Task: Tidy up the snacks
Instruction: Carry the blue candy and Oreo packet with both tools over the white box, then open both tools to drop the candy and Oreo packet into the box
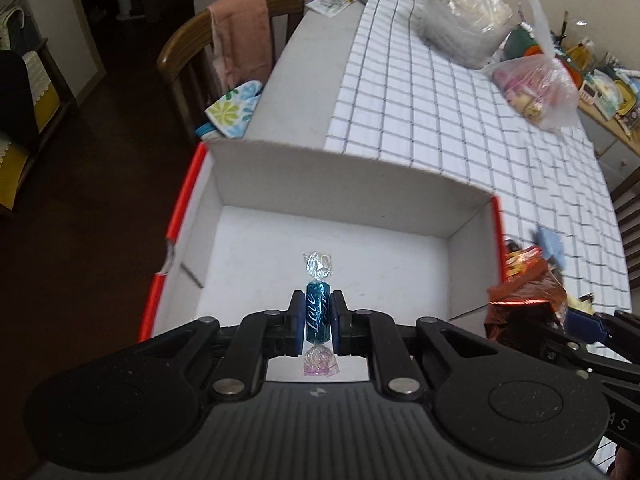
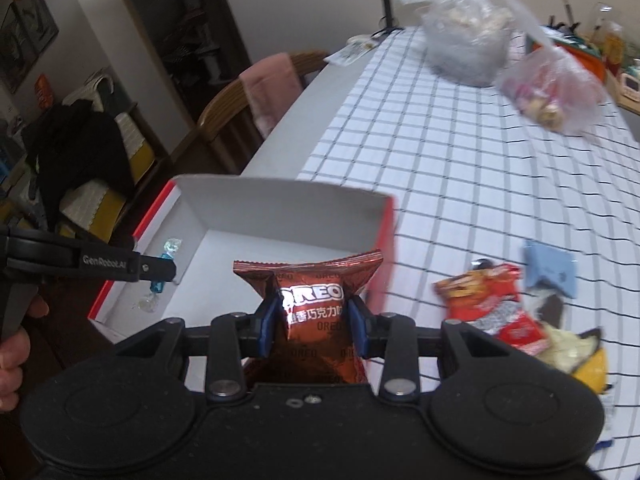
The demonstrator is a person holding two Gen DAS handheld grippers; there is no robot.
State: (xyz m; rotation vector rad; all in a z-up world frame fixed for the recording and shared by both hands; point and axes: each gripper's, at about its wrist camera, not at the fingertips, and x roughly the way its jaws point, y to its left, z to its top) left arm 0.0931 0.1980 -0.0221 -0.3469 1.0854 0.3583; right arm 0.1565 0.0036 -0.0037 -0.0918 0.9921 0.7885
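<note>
My left gripper (image 1: 318, 312) is shut on a blue wrapped candy (image 1: 318, 312) and holds it over the white inside of an open box with red edges (image 1: 340, 184). My right gripper (image 2: 314, 320) is shut on a brown Oreo packet (image 2: 312, 300) and holds it above the box's near right side (image 2: 280, 216). The Oreo packet shows at the right of the left wrist view (image 1: 524, 312). The left gripper with the candy (image 2: 160, 276) shows at the left of the right wrist view. A small pile of snack packets (image 2: 496, 308) lies on the checked cloth right of the box.
The table carries a white checked cloth (image 1: 460, 120). Two plastic bags of goods (image 1: 460, 16) (image 1: 536, 88) lie at its far end. A wooden chair with a pink towel (image 1: 240, 40) stands at the table's left side. A lamp base (image 2: 388, 4) is at the far edge.
</note>
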